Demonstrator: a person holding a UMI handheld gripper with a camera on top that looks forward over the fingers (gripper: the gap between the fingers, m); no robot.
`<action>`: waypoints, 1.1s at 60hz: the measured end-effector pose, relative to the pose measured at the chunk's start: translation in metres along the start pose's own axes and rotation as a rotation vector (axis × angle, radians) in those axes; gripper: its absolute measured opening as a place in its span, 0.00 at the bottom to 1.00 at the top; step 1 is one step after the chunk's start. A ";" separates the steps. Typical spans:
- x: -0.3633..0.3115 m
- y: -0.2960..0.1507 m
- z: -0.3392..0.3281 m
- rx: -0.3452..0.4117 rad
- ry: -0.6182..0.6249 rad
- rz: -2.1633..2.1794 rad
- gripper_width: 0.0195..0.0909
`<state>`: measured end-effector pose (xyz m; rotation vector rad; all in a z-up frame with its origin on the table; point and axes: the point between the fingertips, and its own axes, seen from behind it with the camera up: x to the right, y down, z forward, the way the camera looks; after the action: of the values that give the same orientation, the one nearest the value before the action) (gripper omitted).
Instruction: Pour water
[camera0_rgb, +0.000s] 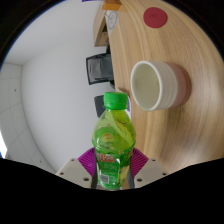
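Pinching clear green plastic bottle with green cap (111, 140) between gripper (111, 163) pink pads, upright, near end | white round ceramic cup (156, 84) beyond, right, on light wooden tabletop (190, 50) | red round coaster (154, 16) far.

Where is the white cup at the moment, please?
In the gripper view, the white cup stands on the wooden table, beyond and right of the green bottle between the hand-held gripper fingers.
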<state>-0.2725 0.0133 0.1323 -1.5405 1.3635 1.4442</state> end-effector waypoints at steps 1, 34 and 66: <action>0.000 -0.001 0.000 -0.002 -0.006 0.025 0.32; -0.031 -0.017 -0.021 -0.020 0.013 -0.071 0.32; -0.116 -0.226 -0.113 0.361 0.350 -1.442 0.36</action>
<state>-0.0091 0.0017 0.2210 -1.8454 0.3028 0.0376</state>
